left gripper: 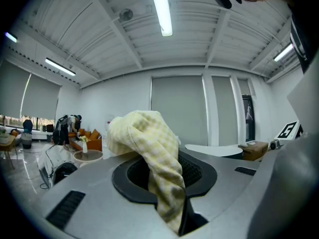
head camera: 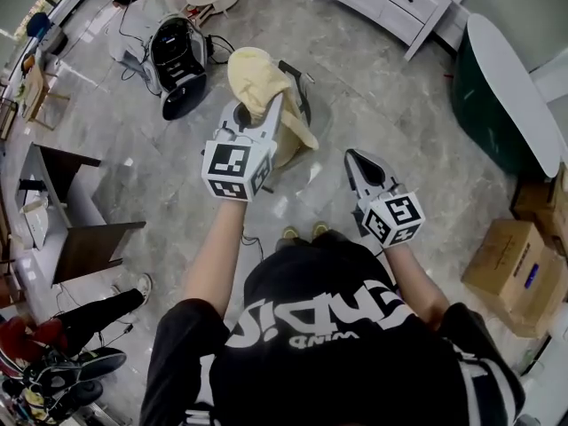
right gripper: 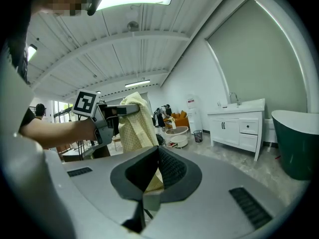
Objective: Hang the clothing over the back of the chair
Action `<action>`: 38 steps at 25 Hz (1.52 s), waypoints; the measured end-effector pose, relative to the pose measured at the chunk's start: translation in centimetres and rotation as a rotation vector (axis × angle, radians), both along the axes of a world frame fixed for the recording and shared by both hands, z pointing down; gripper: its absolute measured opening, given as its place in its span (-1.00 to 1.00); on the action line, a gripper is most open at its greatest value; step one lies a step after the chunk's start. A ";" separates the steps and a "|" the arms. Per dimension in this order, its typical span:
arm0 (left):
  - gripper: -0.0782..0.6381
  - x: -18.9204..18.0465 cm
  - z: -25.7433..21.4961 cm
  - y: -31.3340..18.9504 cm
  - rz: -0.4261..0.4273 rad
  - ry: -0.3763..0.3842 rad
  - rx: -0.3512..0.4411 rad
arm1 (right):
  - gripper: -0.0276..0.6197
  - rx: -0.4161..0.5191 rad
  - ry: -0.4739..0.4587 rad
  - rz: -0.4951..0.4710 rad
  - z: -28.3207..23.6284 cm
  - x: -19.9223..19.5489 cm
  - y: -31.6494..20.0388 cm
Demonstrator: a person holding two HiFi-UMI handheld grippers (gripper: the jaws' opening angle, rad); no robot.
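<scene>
A pale yellow checked piece of clothing (head camera: 256, 80) hangs bunched from my left gripper (head camera: 269, 114), which is shut on it. In the left gripper view the clothing (left gripper: 149, 141) runs down between the two jaws of that gripper (left gripper: 172, 185). Just behind the cloth shows the dark frame of the chair (head camera: 297, 82), mostly hidden by the fabric. My right gripper (head camera: 357, 160) hangs lower right of the clothing, apart from it, its jaws together with nothing in them. The right gripper view shows the shut right gripper (right gripper: 157, 156), with the left gripper (right gripper: 130, 110) and the draped clothing (right gripper: 135, 126) beyond it.
A black and white device (head camera: 177, 65) with cables lies on the marble floor at the far left. A white cabinet (head camera: 390, 3) stands at the back, a dark green tub (head camera: 497, 87) at right, cardboard boxes (head camera: 515, 269) lower right, dark wooden tables (head camera: 80, 229) at left.
</scene>
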State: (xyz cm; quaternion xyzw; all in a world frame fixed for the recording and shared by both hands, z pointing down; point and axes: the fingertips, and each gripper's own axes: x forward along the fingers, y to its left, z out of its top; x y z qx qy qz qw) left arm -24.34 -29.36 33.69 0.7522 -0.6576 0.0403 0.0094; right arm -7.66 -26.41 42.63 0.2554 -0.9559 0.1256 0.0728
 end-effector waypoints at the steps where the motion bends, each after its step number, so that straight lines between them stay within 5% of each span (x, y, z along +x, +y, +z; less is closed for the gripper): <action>1: -0.50 0.6 0.6 0.0 0.008 0.013 -0.007 | -0.87 0.000 0.002 0.005 0.1 0.2 0.0; 9: -0.50 7.1 3.9 -0.2 0.118 0.078 -0.055 | -0.87 -0.011 0.018 0.069 0.7 2.8 0.4; 22: -0.50 17.7 9.7 -0.5 0.352 0.062 -0.151 | -0.87 -0.037 0.027 0.241 1.8 9.0 1.1; 32: -0.46 21.6 14.7 0.8 0.468 0.055 -0.234 | -0.87 -0.058 0.039 0.337 2.6 12.8 2.3; 38: -0.10 23.5 17.7 1.1 0.529 -0.015 -0.356 | -0.87 -0.068 0.044 0.355 2.8 13.7 2.6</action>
